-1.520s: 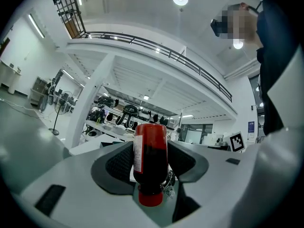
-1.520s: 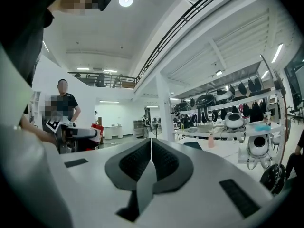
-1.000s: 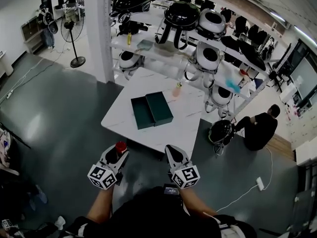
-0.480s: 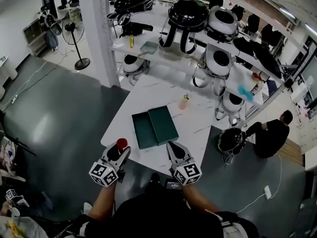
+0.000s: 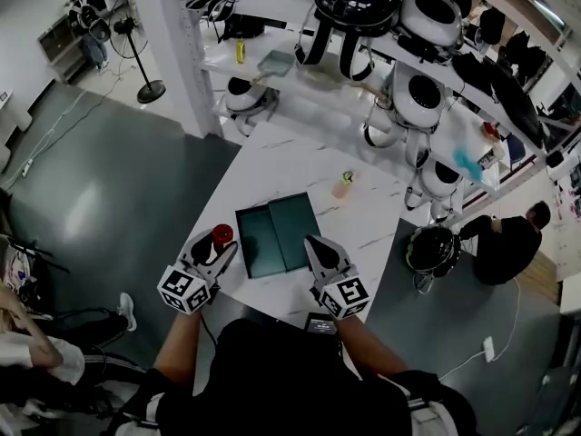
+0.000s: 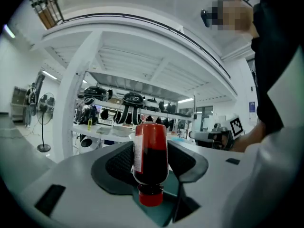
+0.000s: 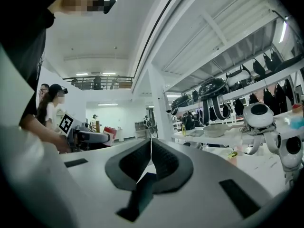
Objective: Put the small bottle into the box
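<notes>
In the head view my left gripper (image 5: 218, 243) is shut on a small dark-red bottle (image 5: 221, 235) over the near left part of the white table (image 5: 272, 166). The left gripper view shows that bottle (image 6: 151, 153) clamped between the pads of my left gripper (image 6: 151, 148), with its red cap toward the camera. A dark teal box (image 5: 277, 234) lies open just right of the bottle, its two halves side by side. On the box's right, my right gripper (image 5: 314, 243) hovers at its near edge. In its own view the right gripper (image 7: 151, 144) is shut and empty.
A small peach bottle (image 5: 343, 185) stands on the table beyond the box. White shelves (image 5: 300, 71) with helmets and round robot heads rise behind the table. A person (image 5: 508, 243) crouches on the floor at right. A fan (image 5: 145, 57) stands far left.
Both grippers have come forward from over the floor to over the table's near part, beside the box. The left gripper still holds the bottle; the right stays shut.
</notes>
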The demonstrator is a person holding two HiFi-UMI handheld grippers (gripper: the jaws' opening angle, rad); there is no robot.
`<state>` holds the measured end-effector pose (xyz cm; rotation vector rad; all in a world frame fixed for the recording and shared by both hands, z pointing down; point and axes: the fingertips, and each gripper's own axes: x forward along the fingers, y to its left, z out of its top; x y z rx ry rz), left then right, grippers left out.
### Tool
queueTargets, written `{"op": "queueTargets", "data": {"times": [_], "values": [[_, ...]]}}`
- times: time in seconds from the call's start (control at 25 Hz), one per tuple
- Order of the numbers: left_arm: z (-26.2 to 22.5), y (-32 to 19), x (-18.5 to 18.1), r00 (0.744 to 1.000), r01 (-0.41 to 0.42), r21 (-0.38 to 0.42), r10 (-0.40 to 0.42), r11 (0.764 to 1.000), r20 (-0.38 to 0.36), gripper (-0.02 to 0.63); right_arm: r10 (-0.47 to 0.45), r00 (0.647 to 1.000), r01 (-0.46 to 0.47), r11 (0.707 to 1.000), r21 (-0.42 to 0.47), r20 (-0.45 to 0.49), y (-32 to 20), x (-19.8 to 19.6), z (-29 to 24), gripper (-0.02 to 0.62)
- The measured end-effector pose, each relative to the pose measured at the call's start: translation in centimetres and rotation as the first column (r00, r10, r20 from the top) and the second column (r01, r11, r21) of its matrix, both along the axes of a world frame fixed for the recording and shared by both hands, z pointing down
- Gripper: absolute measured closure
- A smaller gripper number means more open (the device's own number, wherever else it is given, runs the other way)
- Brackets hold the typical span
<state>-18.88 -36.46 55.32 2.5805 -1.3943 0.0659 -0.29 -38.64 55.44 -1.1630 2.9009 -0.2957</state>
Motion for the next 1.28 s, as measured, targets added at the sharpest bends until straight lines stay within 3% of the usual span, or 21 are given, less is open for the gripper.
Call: {"op": "queueTargets", "data": {"times": [0.12, 0.2, 0.28, 0.4, 0.48, 0.6, 0.8, 0.96, 1.04, 1.12, 1.28], "values": [[0.9, -2.0, 0.4, 0.985, -0.093, -0.006, 0.093, 0.996, 0.144, 0.374, 0.009, 1.000, -0.009, 1.000, -0.013, -0.004, -1.6, -0.2, 0.3, 0.561], [1.8, -3.4, 0.6, 0.956, -0.166, -0.010, 0.163, 0.986, 0.243, 0.374, 0.022, 1.000, -0.022, 1.000, -0.020, -0.009, -2.7, -0.3, 0.6, 0.561], [3.3, -4.6, 1.0, 0.907, -0.248, -0.026, 0.241, 0.968, 0.344, 0.374, 0.040, 0.999, -0.040, 0.999, -0.027, -0.018, -3.7, -0.4, 1.1, 0.561], [5.8, -6.1, 1.7, 0.806, -0.375, -0.073, 0.364, 0.924, 0.466, 0.373, 0.077, 0.996, -0.078, 0.996, -0.034, -0.035, -4.7, -0.4, 1.8, 0.561], [7.7, -6.8, 2.4, 0.718, -0.461, -0.120, 0.449, 0.879, 0.532, 0.374, 0.112, 0.993, -0.114, 0.993, -0.042, -0.042, -4.9, -0.2, 2.0, 0.561], [10.4, -7.0, 3.7, 0.550, -0.576, -0.196, 0.553, 0.794, 0.626, 0.374, 0.157, 0.986, -0.160, 0.985, -0.058, -0.056, -4.8, 0.4, 2.7, 0.561], [13.7, -6.6, 5.9, 0.257, -0.727, -0.300, 0.649, 0.618, 0.716, 0.373, 0.216, 0.973, -0.222, 0.971, -0.084, -0.077, -4.7, 1.3, 3.8, 0.561], [16.7, -5.8, 6.9, 0.057, -0.786, -0.386, 0.678, 0.483, 0.733, 0.374, 0.264, 0.961, -0.272, 0.956, -0.107, -0.083, -4.2, 2.1, 4.1, 0.561], [18.4, -5.5, 7.1, -0.029, -0.799, -0.429, 0.684, 0.422, 0.729, 0.373, 0.278, 0.956, -0.287, 0.952, -0.108, -0.093, -4.1, 2.5, 4.3, 0.561], [20.1, -5.3, 7.0, -0.098, -0.800, -0.471, 0.693, 0.372, 0.714, 0.373, 0.294, 0.951, -0.304, 0.946, -0.109, -0.100, -4.0, 2.9, 4.4, 0.561], [22.7, -5.0, 6.7, -0.193, -0.791, -0.534, 0.705, 0.300, 0.682, 0.373, 0.332, 0.937, -0.343, 0.932, -0.114, -0.109, -3.5, 3.7, 4.5, 0.561]]}}
